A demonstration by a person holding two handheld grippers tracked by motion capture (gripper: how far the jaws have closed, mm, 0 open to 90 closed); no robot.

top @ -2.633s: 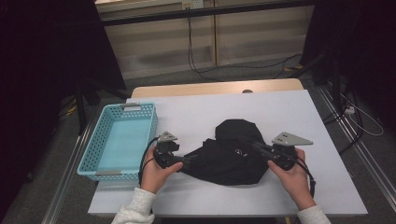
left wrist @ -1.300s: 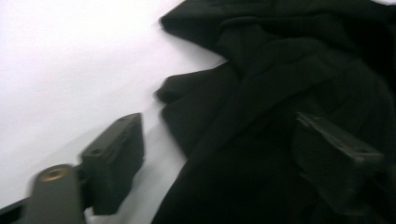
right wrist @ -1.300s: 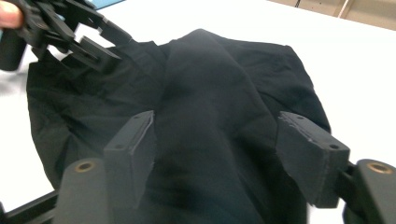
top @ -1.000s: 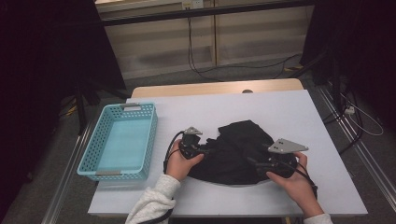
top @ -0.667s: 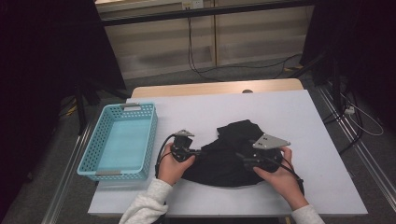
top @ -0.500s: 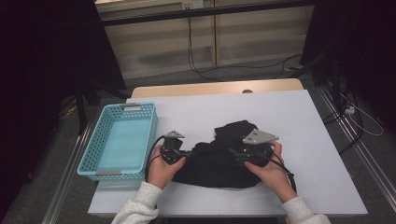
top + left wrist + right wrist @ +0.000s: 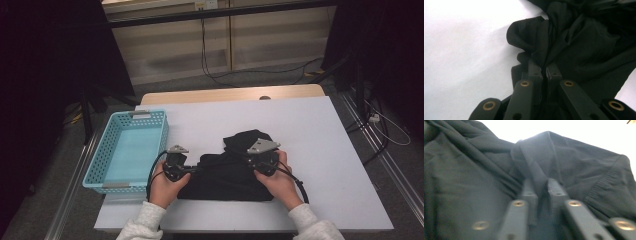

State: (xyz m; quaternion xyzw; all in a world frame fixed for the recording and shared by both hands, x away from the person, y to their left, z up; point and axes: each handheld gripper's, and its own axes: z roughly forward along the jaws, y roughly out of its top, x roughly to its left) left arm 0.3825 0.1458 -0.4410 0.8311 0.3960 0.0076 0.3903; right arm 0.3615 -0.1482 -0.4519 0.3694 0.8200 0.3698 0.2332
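Both grippers pinching a black cloth on the table, one at each end.

High view: the left hand (image 7: pixel 165 182) comes up from the bottom edge with the left gripper (image 7: pixel 192 170) laid nearly level, aimed right into the cloth (image 7: pixel 227 175); the right hand (image 7: pixel 277 182) mirrors it, right gripper (image 7: pixel 250 161) aimed left. The cloth sits on the white table (image 7: pixel 320 145) toward the near edge, just right of the blue basket (image 7: pixel 105 155), long axis running left-right between the hands, with a bunched lump poking toward the far side. Left gripper view: jaws pressed nearly together with a gathered fold of cloth (image 7: pixel 574 42) squeezed between them. Right gripper view: bit blurry, jaws have just closed down and nip a raised ridge of cloth (image 7: pixel 474 180), ribbed hem off to the right.
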